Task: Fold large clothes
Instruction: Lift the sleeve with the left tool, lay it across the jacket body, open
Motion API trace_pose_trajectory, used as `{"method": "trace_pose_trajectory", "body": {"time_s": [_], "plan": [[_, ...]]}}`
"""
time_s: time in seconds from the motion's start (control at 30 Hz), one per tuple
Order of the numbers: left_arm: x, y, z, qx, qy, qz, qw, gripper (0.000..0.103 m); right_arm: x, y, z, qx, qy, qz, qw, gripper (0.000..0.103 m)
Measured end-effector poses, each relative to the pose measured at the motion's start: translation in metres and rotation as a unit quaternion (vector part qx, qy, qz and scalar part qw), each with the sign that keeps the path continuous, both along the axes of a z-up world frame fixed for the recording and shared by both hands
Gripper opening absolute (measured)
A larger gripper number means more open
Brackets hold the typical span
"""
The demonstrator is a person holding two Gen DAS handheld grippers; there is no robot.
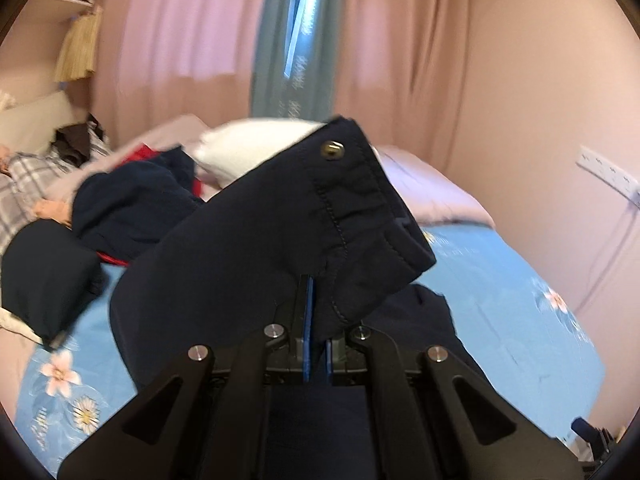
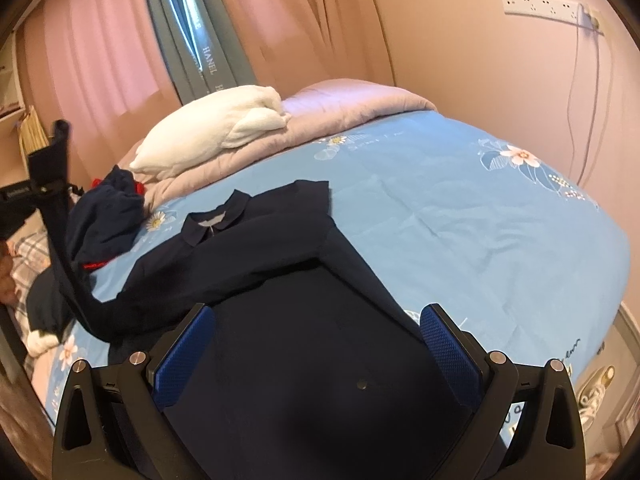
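My left hand-held gripper (image 1: 318,320) is clenched on the sleeve cuff (image 1: 360,208) of the navy jacket (image 2: 256,248), and the cuff stands up above the blue pads with its snap button (image 1: 333,148) and gathered elastic facing me. In the right wrist view that sleeve rises off the bed at the far left, pulled up and away from the body of the garment. My right hand-held gripper (image 2: 318,356) is released, its blue pads (image 2: 182,356) spread wide with dark fabric lying under them, gripping nothing. The jacket lies flat on the blue floral bedsheet (image 2: 460,216), collar (image 2: 216,220) pointing toward the curtains (image 2: 280,20). Just beside its shoulder sits a crumpled navy and red garment (image 2: 106,220). Beyond it, a white blanket (image 2: 212,128) rests on a folded lilac quilt (image 2: 344,108). A power strip (image 2: 548,6) hangs on the wall.
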State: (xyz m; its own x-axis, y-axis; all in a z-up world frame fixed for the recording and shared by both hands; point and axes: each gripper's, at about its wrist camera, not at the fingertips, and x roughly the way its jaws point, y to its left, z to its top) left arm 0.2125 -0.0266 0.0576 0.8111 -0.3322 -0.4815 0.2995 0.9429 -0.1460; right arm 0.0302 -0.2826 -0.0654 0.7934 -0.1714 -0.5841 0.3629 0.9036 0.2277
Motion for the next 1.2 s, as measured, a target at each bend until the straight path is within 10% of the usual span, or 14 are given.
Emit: {"method": "trace_pose_trajectory", "body": {"time_s": [0.67,1.0,1.2], "plan": [[0.004,-0.088,-0.144,0.064,0.179,-0.081,0.9784,0.007,-0.004,-0.018,-0.021,0.023,0.025,-0.007,0.999,0.102],[-0.022,-0.048,-0.124,0.023,0.165,-0.088,0.9821,0.078,0.007,-0.022,-0.029,0.033,0.036,0.003,0.999,0.102],[-0.042,0.021,-0.100,-0.017,0.144,-0.032,0.9889,0.084,0.027,-0.018,-0.032,0.045,0.042,0.032,0.998,0.102]]}}
